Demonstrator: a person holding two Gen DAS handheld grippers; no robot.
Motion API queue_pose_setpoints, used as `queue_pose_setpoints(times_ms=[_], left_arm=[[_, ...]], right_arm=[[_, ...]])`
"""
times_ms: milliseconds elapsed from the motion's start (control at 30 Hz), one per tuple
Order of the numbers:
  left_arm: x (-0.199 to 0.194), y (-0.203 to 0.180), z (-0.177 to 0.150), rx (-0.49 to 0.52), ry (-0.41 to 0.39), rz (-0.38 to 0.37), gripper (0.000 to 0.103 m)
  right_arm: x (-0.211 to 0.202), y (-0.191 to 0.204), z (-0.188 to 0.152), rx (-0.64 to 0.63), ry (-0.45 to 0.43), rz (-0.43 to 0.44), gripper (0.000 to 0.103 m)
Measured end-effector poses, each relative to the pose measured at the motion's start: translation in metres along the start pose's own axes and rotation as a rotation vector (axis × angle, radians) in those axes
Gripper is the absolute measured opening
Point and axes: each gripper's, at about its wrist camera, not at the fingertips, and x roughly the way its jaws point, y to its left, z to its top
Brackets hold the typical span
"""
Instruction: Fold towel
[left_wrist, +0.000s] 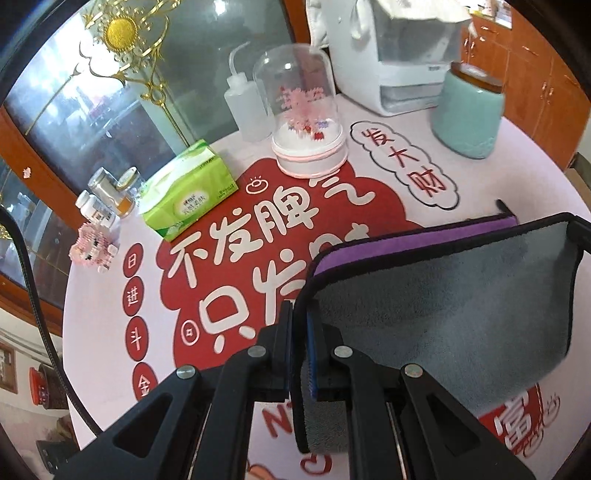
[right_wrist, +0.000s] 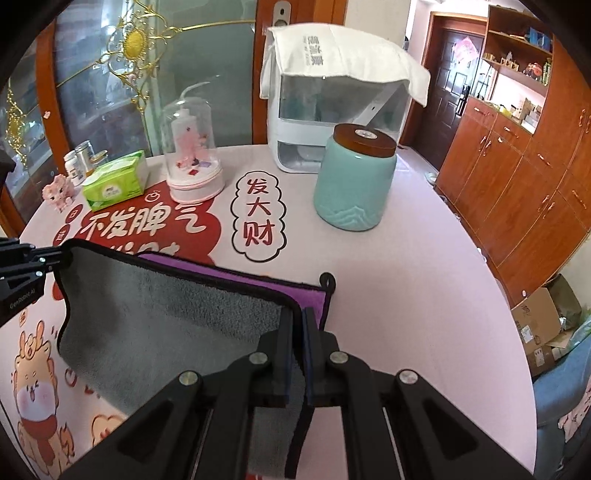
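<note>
**Both grippers pinch the towel's near corners**

The towel (right_wrist: 177, 325), grey on its upper face and purple beneath, has its near edge lifted off the pink printed tablecloth (right_wrist: 406, 295). The left gripper (left_wrist: 299, 325) has its fingers closed narrowly on the left corner, the black hem running between the pads. The right gripper (right_wrist: 299, 328) clamps the right corner likewise. Both point forward over the table, roughly level, well apart. The far purple layer seems to rest on the cloth, though the fold hides the contact. A teal jar (right_wrist: 352, 181) stands beyond.
</note>
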Motion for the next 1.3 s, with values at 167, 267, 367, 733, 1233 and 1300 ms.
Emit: queue_pose_setpoints(times_ms=[167,267,367,733,1233,1300], left_arm=[[0.031,-0.007,0.008,-0.013,0.031,0.019,0.005],[0.044,-0.010,0.011,-0.025,0.041,0.021,0.005],[0.053,-0.012,0.013,-0.037,0.043,0.022,0.005],[0.080,-0.017,0.013,-0.061,0.075,0.029,0.006],[0.087,-0.004,0.011,-0.149,0.090,0.048,0.061],[0.084,0.001,0.010,-0.174,0.084,0.037,0.068]], right_arm=[[0.031,-0.003,0.004,0.003,0.029,0.000,0.005],[0.048,-0.007,0.002,0.017,0.049,0.007,0.005],[0.061,-0.009,-0.001,0.027,0.066,0.012,0.005],[0.087,-0.012,-0.008,0.032,0.109,0.024,0.005],[0.090,-0.017,-0.008,0.050,0.122,0.002,0.031],[0.084,-0.020,-0.007,0.063,0.107,0.006,0.037]])
